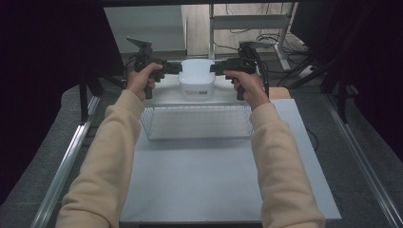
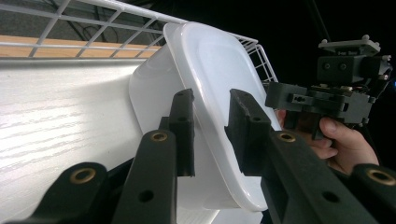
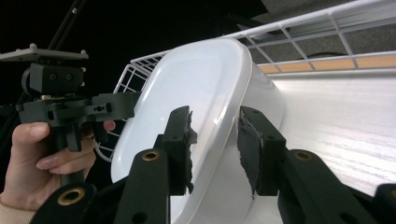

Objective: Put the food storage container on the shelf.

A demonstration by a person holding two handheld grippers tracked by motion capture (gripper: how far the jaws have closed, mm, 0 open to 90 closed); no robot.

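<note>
A white plastic tub with a lid [image 1: 195, 78] stands on the white table [image 1: 209, 180], just behind a wire basket [image 1: 197, 122]. My left gripper [image 1: 178, 68] reaches it from the left and my right gripper [image 1: 213, 69] from the right. In the left gripper view the tub's rim [image 2: 205, 107] runs between the jaws of the left gripper [image 2: 212, 126], with a gap beside the pads. In the right gripper view the right gripper [image 3: 215, 144] straddles the opposite rim [image 3: 229, 116] the same way, its pads apart from it. Both grippers are open.
The white wire basket [image 2: 93, 18] [image 3: 303, 28] lies between the tub and the person, and holds nothing. A wooden strip [image 1: 279, 92] shows at the table's far right. Metal rails [image 1: 66, 161] run along both sides; desk legs and cables [image 1: 266, 38] lie beyond.
</note>
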